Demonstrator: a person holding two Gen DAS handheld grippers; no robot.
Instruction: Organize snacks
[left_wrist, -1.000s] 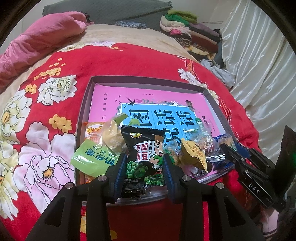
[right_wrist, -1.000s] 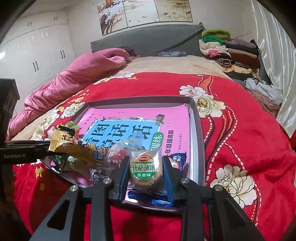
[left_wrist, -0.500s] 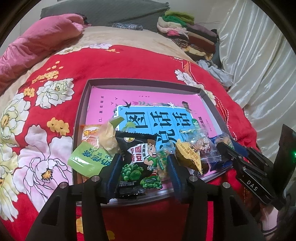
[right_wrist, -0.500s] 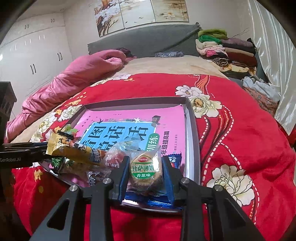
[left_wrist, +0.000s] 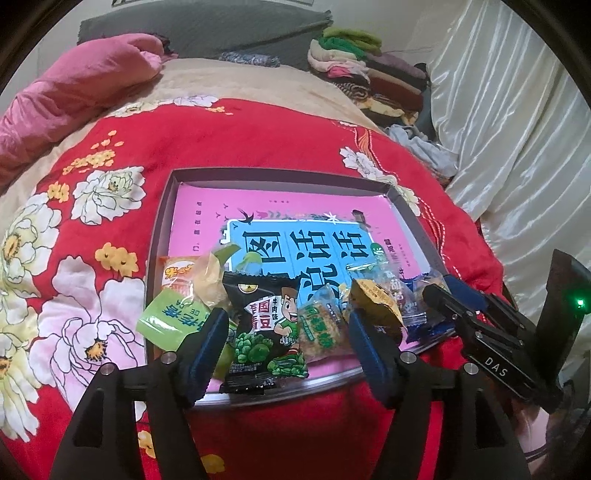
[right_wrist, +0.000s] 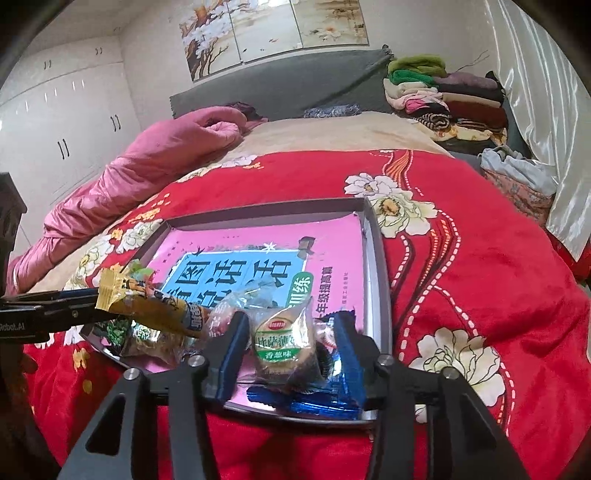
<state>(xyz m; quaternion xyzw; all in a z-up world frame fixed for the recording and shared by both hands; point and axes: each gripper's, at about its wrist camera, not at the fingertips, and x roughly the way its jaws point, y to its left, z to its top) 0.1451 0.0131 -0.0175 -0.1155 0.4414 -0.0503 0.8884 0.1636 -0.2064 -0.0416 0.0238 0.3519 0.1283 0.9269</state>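
Presently, at the bottom of the left wrist view, the left gripper (left_wrist: 284, 332) has its jaws opening, with the black pea packet (left_wrist: 264, 332) lying between them and no pad pressing on it. At the bottom of the right wrist view, the right gripper (right_wrist: 291, 350) is likewise opening around the round biscuit packet (right_wrist: 282, 347), which rests on a blue wrapper (right_wrist: 314, 404) at the near rim of the tray (right_wrist: 378, 280).

Judged from this, both packets appear delivered. The snacks sit clustered along the tray's near edge, among them a green packet (left_wrist: 168, 321) at lower left and a yellow packet (right_wrist: 147, 306). No sorted rows are evident, so arranging seems to remain.

Beyond the pile, a pink book (left_wrist: 295, 221) lines the tray; the far half is bare.

Overlapping wrappers hide each other, so the count is uncertain. The red bedspread (right_wrist: 461, 258) shows no stray snacks, though its near portion is cut off.
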